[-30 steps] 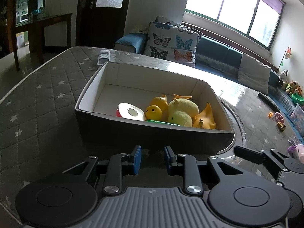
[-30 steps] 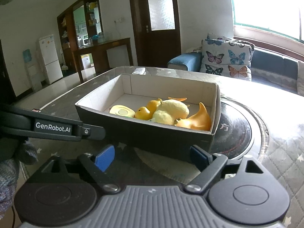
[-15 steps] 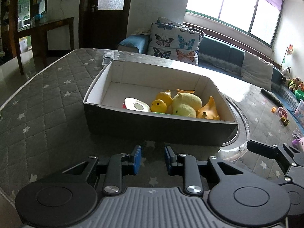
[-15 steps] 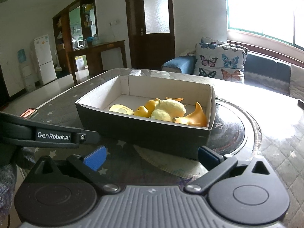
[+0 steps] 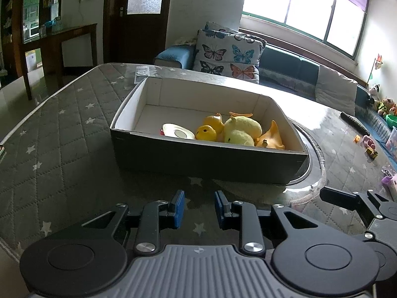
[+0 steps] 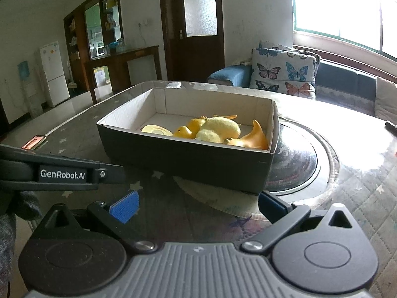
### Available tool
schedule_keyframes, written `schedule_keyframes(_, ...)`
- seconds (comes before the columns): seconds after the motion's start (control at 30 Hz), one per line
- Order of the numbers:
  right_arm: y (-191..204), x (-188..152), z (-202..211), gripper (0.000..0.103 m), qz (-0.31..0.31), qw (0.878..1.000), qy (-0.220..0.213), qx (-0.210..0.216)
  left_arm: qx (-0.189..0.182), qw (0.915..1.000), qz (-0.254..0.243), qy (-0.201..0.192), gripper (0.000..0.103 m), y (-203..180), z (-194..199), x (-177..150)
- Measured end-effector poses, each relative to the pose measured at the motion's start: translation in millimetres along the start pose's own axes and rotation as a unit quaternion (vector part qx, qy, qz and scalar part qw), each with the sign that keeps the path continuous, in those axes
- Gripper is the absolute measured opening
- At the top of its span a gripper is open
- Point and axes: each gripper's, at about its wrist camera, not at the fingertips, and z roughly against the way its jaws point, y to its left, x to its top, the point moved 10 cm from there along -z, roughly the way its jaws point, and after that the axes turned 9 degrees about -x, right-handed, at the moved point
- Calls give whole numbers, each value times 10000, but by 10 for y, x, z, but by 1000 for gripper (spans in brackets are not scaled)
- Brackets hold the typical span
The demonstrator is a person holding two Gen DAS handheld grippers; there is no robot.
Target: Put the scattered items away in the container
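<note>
Grey quilted star-print table cover (image 5: 57, 134) spans the tabletop, partly under a glossy clear sheet. Dark round turntable (image 6: 297, 164) sits at the table's centre, its edge under the box's right end. Cardboard box (image 5: 203, 159), dark outside and white inside, rests on the table, open top, long side facing both cameras. Inside, toys bunch toward the right half: pale yellow plush (image 5: 242, 130) in the middle, orange rubber duck (image 5: 271, 137) against the right wall, small yellow chick (image 5: 206, 132) touching the plush's left side, another yellow-orange toy (image 5: 214, 120) just behind the chick, flat white-and-yellow disc (image 5: 177, 131) left of the chick. Left half of the box floor is bare.

Left gripper (image 5: 197, 208) hovers low over the cover, just in front of the box, blue pads part way closed with a narrow gap, nothing between them. Right gripper (image 6: 196, 204) is also just in front of the box, jaws spread wide, holding nothing. Remote (image 5: 141, 73) lies beyond the box's far left corner. Phone (image 6: 33, 141) lies near the table's left edge, well apart from the box.
</note>
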Motion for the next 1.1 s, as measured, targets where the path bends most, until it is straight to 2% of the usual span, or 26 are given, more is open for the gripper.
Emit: schedule_keyframes(1.1, -135, 4, -389, 103, -199, 9986, 452, -206, 153, 9996, -73, 241, 29, 68, -336, 102)
